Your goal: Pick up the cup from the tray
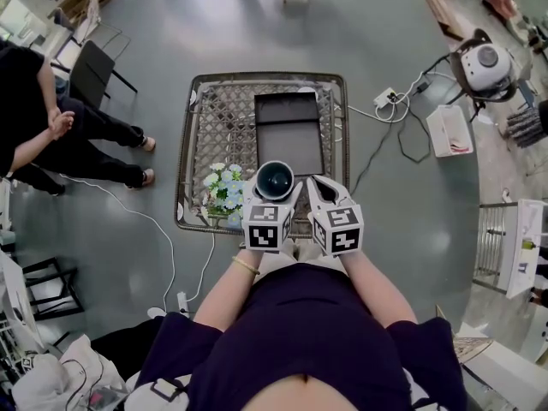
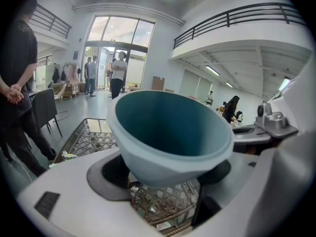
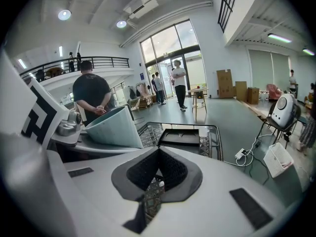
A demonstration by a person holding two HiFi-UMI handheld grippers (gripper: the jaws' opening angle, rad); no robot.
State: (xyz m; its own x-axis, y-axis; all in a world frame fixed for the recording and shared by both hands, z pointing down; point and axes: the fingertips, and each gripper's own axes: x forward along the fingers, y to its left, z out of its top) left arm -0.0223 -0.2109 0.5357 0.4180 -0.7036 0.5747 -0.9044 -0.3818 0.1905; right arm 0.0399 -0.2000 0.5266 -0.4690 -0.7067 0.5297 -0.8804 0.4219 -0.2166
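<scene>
Flowers (image 1: pixel 224 187) partly behind left gripper (image 1: pixel 276 193); bystander (image 1: pixel 94 131) cropped.

The cup (image 2: pixel 168 132) looks smooth and matt, teal-blue with no shine. The tabletop (image 1: pixel 218 127) is rough, open woven cane and carries a matt black tray (image 1: pixel 288 131), while the floor (image 1: pixel 385 229) is smooth grey with a dull sheen. The right gripper (image 3: pixel 158 157) is smooth white plastic with matt dark grey padding.

I wore a dark navy short-sleeved top (image 1: pixel 295 332), and just beyond its left sleeve a thin gold-coloured bangle (image 1: pixel 244 265) ringed my wrist. Farther out from the top, my left gripper (image 1: pixel 276 184) and right gripper (image 1: pixel 319 181) were smooth white shells. Each carried a cube (image 1: pixel 267 227) of black-and-white square markers and had dark grey pads (image 3: pixel 143 172) lining its jaws.
</scene>
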